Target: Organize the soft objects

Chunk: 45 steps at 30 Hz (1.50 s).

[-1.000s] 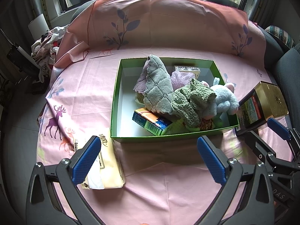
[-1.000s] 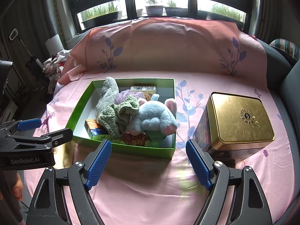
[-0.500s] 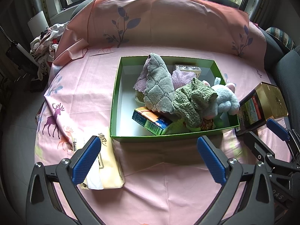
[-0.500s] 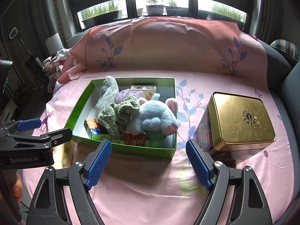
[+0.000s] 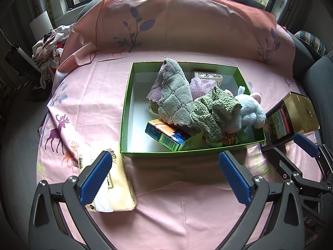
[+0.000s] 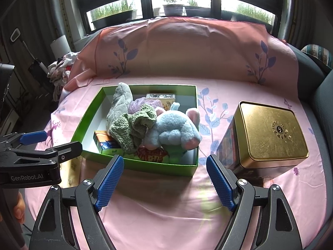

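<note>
A green box point(image 5: 124, 112) point(image 6: 87, 123) sits on the pink sheet. Piled inside it are a grey quilted cloth point(image 5: 173, 95) point(image 6: 119, 102), a green knitted cloth point(image 5: 212, 112) point(image 6: 131, 129), a lilac cloth point(image 5: 198, 85) point(image 6: 141, 103) and a blue plush toy point(image 5: 248, 112) point(image 6: 172, 129), over small cartons point(image 5: 164, 134). My left gripper point(image 5: 164, 175) point(image 6: 47, 141) hovers open in front of the box, nothing between its fingers. My right gripper point(image 6: 164, 179) point(image 5: 291, 145) also stands open and empty, just short of the box's near wall.
A gold-lidded tin point(image 6: 270, 133) point(image 5: 291, 116) stands right of the box. A pale yellow tissue pack point(image 5: 110, 183) lies at the front left, partly under my left finger. Crumpled clothes point(image 5: 50, 43) lie off the far left edge. A fabric-draped backrest point(image 6: 187, 48) rises behind.
</note>
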{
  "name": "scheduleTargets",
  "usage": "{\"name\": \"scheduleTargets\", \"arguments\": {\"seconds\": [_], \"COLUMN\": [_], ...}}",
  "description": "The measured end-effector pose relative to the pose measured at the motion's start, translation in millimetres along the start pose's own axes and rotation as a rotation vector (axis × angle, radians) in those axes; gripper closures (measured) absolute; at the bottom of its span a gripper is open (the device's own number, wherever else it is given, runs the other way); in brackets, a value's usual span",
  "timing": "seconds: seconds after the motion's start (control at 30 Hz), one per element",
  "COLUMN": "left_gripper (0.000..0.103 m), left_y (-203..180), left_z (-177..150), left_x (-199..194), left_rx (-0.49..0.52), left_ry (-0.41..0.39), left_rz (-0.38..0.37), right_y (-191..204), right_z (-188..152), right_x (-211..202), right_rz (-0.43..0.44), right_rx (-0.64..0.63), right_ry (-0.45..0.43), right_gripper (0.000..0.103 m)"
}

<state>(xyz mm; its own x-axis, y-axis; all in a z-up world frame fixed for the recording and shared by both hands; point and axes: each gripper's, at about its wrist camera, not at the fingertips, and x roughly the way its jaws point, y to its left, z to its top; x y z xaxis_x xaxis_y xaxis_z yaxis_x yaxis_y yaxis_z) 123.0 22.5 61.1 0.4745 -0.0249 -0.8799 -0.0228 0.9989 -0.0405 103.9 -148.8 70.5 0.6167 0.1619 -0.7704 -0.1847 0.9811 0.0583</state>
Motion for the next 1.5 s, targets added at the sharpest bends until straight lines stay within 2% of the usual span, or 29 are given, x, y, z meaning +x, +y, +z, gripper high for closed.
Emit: {"name": "scheduleTargets", "arguments": {"seconds": [1.5], "left_gripper": [0.001], "left_y": [6.3], "left_z": [2.3], "left_x": [6.8], "left_rx": [-0.015], "left_ry": [0.01], "left_rz": [0.006], "right_y": [2.3], "right_z": [0.8], "right_x": [3.3], "right_rz": [0.0], "right_rx": [-0.003], "right_ry": [0.004], "right_gripper": [0.021]}}
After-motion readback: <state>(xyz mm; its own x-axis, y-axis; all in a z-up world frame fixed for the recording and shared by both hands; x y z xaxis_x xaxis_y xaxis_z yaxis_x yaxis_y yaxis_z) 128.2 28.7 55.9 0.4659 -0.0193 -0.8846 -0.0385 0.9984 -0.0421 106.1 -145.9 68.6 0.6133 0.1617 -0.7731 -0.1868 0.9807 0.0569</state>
